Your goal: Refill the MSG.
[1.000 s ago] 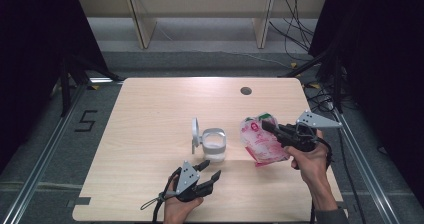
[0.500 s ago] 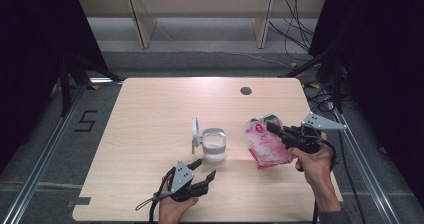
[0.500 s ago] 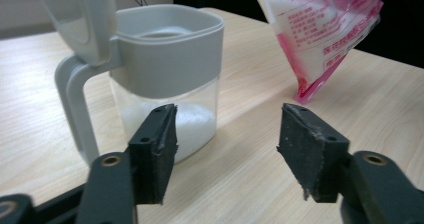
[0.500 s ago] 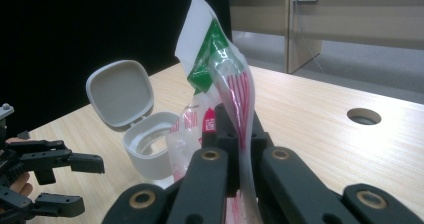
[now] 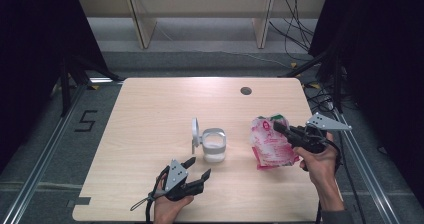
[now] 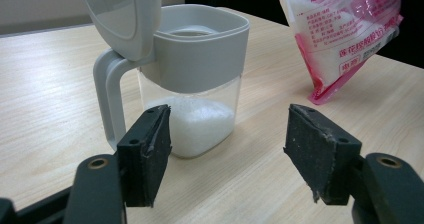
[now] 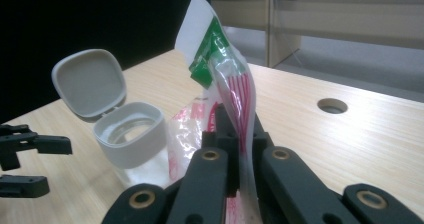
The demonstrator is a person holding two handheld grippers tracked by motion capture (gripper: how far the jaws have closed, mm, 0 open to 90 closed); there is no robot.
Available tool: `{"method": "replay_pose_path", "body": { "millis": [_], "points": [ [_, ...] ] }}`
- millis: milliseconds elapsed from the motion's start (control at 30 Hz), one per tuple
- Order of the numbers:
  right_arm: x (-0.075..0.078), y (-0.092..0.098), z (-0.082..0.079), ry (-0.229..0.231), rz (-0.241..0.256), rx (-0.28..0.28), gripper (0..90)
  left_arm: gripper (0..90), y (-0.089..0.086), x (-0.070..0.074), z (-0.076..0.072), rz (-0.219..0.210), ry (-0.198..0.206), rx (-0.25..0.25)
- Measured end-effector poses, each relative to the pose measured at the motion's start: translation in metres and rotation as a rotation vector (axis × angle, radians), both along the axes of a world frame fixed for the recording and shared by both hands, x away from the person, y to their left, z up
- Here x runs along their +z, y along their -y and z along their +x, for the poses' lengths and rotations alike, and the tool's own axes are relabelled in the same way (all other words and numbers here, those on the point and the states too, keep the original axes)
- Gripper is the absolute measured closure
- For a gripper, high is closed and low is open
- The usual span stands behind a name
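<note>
A clear jar [image 5: 214, 146] [image 6: 192, 86] with a grey collar stands mid-table, its hinged lid [image 5: 195, 134] [image 7: 89, 82] flipped up. White grains fill its lower part. My left gripper [image 5: 196, 169] [image 6: 227, 151] is open near the front edge, jaws aimed at the jar and a short way from it. A pink and white bag [image 5: 270, 143] [image 6: 345, 31] [image 7: 227, 91] of white grains hangs to the right of the jar, its bottom near the tabletop. My right gripper [image 5: 278, 127] [image 7: 243, 149] is shut on the bag's upper edge.
The wooden table [image 5: 150, 114] has a round cable hole [image 5: 245, 90] [image 7: 332, 105] at the back right. Cables trail from both grippers. Shelving legs and loose cables stand on the floor behind the table.
My left gripper has drawn back toward the front edge, away from the jar. The right gripper has lowered the bag slightly and shifted it right.
</note>
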State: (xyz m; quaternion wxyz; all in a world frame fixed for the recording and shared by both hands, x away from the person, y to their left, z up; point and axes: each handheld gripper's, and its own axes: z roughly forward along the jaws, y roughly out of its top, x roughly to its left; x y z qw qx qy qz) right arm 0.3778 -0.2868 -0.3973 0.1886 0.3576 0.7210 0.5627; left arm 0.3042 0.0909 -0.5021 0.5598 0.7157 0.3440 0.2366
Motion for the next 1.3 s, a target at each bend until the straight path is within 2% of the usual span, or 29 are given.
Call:
{"method": "replay_pose_path", "body": {
  "millis": [67,133,267,300,367,400,433,500,533,600,667,700,733,767,833,900,933,967,1033,1067,1100,1133,1233,1300],
  "points": [
    [0.0,0.001,-0.001,-0.02,0.005,-0.006,90.0,33.3,-0.002,0.0,0.0,0.008,-0.011,0.0],
    [-0.001,0.003,0.001,0.009,-0.02,-0.011,90.0,33.1,-0.002,0.0,0.001,0.01,-0.012,0.004],
    [-0.001,0.005,0.0,0.001,-0.056,-0.044,90.0,33.0,-0.004,0.001,0.001,0.019,-0.012,0.008],
    [-0.001,0.006,0.002,0.029,-0.063,-0.05,90.0,33.0,-0.004,0.001,0.001,0.02,-0.011,0.008],
    [-0.002,0.007,0.002,0.032,-0.065,-0.058,90.0,33.0,-0.004,0.001,0.001,0.022,-0.014,0.01],
    [-0.003,0.008,0.003,0.039,-0.072,-0.068,90.0,32.9,-0.004,0.0,0.002,0.008,-0.014,0.007],
    [-0.005,0.009,0.005,0.062,-0.076,-0.078,90.0,32.8,-0.004,0.0,0.002,0.009,-0.014,0.007],
    [-0.005,0.011,0.004,0.022,-0.075,-0.084,90.0,32.8,-0.004,0.0,0.002,0.003,-0.012,0.012],
    [-0.006,0.014,0.006,0.044,-0.091,-0.086,90.0,32.8,-0.004,0.0,0.003,0.002,-0.009,0.011],
    [-0.008,0.017,0.007,0.027,-0.079,-0.103,90.0,32.8,-0.004,0.0,0.003,-0.001,-0.011,0.011],
    [-0.01,0.02,0.008,0.027,-0.101,-0.122,90.0,32.8,-0.005,0.0,0.002,0.006,-0.015,0.011],
    [-0.011,0.019,0.008,0.012,-0.095,-0.134,90.0,32.8,-0.004,0.0,0.002,0.002,-0.019,0.013],
    [-0.012,0.02,0.008,0.011,-0.123,-0.146,90.0,32.8,-0.005,0.0,0.003,0.016,-0.019,0.018],
    [-0.013,0.019,0.008,0.003,-0.12,-0.16,90.0,32.8,-0.005,0.0,0.003,0.021,-0.018,0.018],
    [-0.014,0.02,0.01,0.003,-0.155,-0.164,90.0,32.8,-0.005,0.0,0.002,0.015,-0.021,0.018],
    [-0.014,0.019,0.009,-0.036,-0.156,-0.179,90.0,32.8,-0.005,0.0,0.003,0.003,-0.017,0.016],
    [-0.017,0.019,0.012,0.01,-0.165,-0.183,90.0,32.8,-0.005,0.0,0.003,0.003,-0.018,0.018],
    [-0.016,0.02,0.013,-0.015,-0.174,-0.168,90.0,32.8,-0.006,0.0,0.003,0.006,-0.015,0.017],
    [-0.017,0.019,0.011,-0.04,-0.178,-0.194,90.0,32.7,-0.005,0.0,0.003,-0.011,-0.03,0.029],
    [-0.019,0.021,0.014,-0.015,-0.197,-0.192,90.0,32.7,-0.005,0.0,0.002,-0.008,-0.034,0.032],
    [-0.02,0.022,0.015,-0.004,-0.208,-0.195,90.0,32.6,-0.007,0.0,0.004,0.008,-0.017,0.022],
    [-0.022,0.023,0.017,0.002,-0.217,-0.194,90.0,32.6,-0.007,0.0,0.004,0.009,-0.017,0.022],
    [-0.024,0.023,0.018,-0.019,-0.207,-0.206,90.0,32.6,-0.007,0.0,0.004,0.01,-0.018,0.023],
    [-0.026,0.024,0.019,-0.015,-0.219,-0.21,90.0,32.5,-0.008,0.0,0.004,0.014,-0.02,0.024]
  ]
}}
